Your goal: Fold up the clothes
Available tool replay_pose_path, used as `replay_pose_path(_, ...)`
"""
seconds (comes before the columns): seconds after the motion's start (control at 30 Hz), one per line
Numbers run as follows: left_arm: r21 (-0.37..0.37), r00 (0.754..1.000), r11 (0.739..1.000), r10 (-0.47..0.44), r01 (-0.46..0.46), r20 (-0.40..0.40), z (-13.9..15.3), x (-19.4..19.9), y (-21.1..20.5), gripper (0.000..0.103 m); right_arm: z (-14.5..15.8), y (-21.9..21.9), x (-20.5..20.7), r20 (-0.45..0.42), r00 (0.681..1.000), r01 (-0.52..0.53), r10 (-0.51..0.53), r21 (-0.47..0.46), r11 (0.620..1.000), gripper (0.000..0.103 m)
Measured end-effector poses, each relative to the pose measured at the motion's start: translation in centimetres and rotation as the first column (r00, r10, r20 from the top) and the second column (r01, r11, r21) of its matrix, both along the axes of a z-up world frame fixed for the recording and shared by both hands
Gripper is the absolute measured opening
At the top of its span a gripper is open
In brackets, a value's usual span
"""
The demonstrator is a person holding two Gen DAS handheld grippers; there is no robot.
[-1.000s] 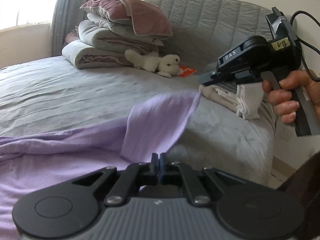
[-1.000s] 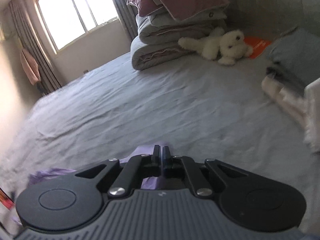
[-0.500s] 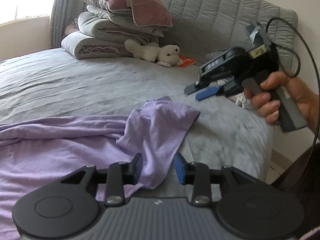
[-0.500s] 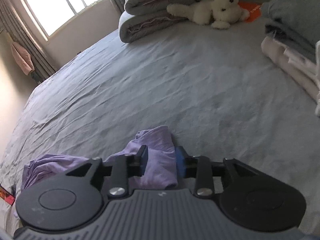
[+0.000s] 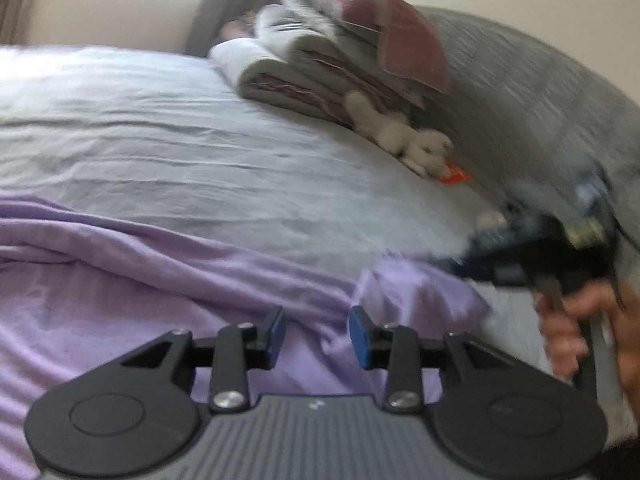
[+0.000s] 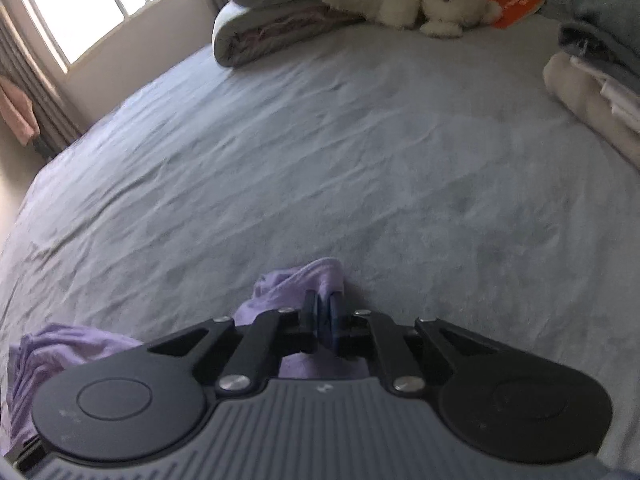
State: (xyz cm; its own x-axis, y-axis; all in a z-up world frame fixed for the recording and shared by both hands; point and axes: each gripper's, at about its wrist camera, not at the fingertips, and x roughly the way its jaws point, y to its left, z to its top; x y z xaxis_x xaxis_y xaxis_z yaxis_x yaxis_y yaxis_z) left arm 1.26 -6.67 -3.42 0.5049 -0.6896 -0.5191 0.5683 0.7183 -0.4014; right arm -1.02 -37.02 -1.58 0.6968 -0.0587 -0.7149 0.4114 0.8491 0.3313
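- Left hand-held gripper point(image 5: 317, 336): jaws partly apart, nothing clamped, hovering over the purple garment point(image 5: 168, 280).
- Right hand-held gripper point(image 6: 327, 316): jaws closing, a fold of the garment's edge between the pads.
- Garment lies crumpled on the grey bed point(image 6: 360, 152), near edge.
- Stuffed toy point(image 6: 424, 0) and folded bedding point(image 6: 272, 20) well apart at the headboard.

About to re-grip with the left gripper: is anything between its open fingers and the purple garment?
Nothing visible. The left gripper hangs open directly over the purple garment, with only cloth beneath its fingers. The right gripper is closing on the garment's far corner, off to the side, not in the way.
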Motion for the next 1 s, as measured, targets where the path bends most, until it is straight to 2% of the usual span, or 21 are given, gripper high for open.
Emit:
replay_pose_path(0.1, -0.045, 0.997, 0.998, 0.046, -0.048, -0.058, -0.4, 1.4, -0.3, 0.036, 1.3, -0.4, -1.0, 0.048, 0.998, 0.033, -0.032, -0.035, 0.999, 0.007)
replay_pose_path(0.2, -0.046, 0.992, 0.995, 0.084, -0.089, -0.089, -0.9, 1.9, -1.0, 0.033, 2.4, -1.1, -2.1, 0.081, 0.995, 0.058, -0.053, -0.060, 0.997, 0.007)
replay_pose_path(0.43, 0.002, 0.992, 0.992, 0.123, -0.123, -0.036, -1.4, 1.9, -2.2, 0.033, 4.5, -2.4, -4.4, 0.131, 0.988, 0.099, -0.084, -0.114, 0.989, 0.006)
replay_pose_path(0.5, 0.009, 0.992, 0.992, 0.124, -0.124, -0.029, -1.4, 1.9, -2.2, 0.033, 5.4, -2.3, -5.5, 0.141, 0.987, 0.093, -0.071, -0.156, 0.983, 0.002)
replay_pose_path(0.6, 0.017, 0.993, 0.993, 0.117, -0.117, -0.019, -1.5, 2.0, -2.2, 0.033, 6.9, -2.2, -7.4, 0.156, 0.987, 0.081, -0.043, -0.249, 0.965, 0.002)
replay_pose_path(0.7, 0.028, 0.994, 0.993, 0.110, -0.110, -0.002, -1.5, 1.8, -2.4, 0.033, 6.8, -2.8, -8.6, 0.129, 0.992, 0.054, -0.016, -0.300, 0.952, 0.002)
replay_pose_path(0.8, 0.044, 0.994, 0.993, 0.104, -0.105, 0.019, -1.5, 1.5, -2.6, 0.034, 5.0, -3.6, -8.5, 0.077, 0.997, 0.025, -0.005, -0.266, 0.964, 0.004)
replay_pose_path(0.87, 0.051, 0.995, 0.994, 0.098, -0.100, 0.027, -1.5, 1.4, -2.6, 0.034, 3.9, -4.2, -7.9, 0.053, 0.999, 0.010, 0.001, -0.213, 0.977, 0.012)
replay_pose_path(0.93, 0.055, 0.995, 0.994, 0.092, -0.094, 0.031, -1.4, 1.2, -2.6, 0.035, 3.1, -4.6, -7.1, 0.041, 0.999, -0.001, 0.008, -0.157, 0.988, 0.013)
replay_pose_path(0.97, 0.057, 0.995, 0.994, 0.089, -0.091, 0.034, -1.3, 1.1, -2.6, 0.035, 2.9, -4.6, -6.7, 0.033, 0.999, -0.007, 0.012, -0.129, 0.992, 0.018)
replay_pose_path(1.0, 0.060, 0.996, 0.994, 0.086, -0.088, 0.036, -1.3, 1.1, -2.6, 0.035, 2.7, -4.7, -6.3, 0.024, 1.000, -0.013, 0.016, -0.101, 0.995, 0.027)
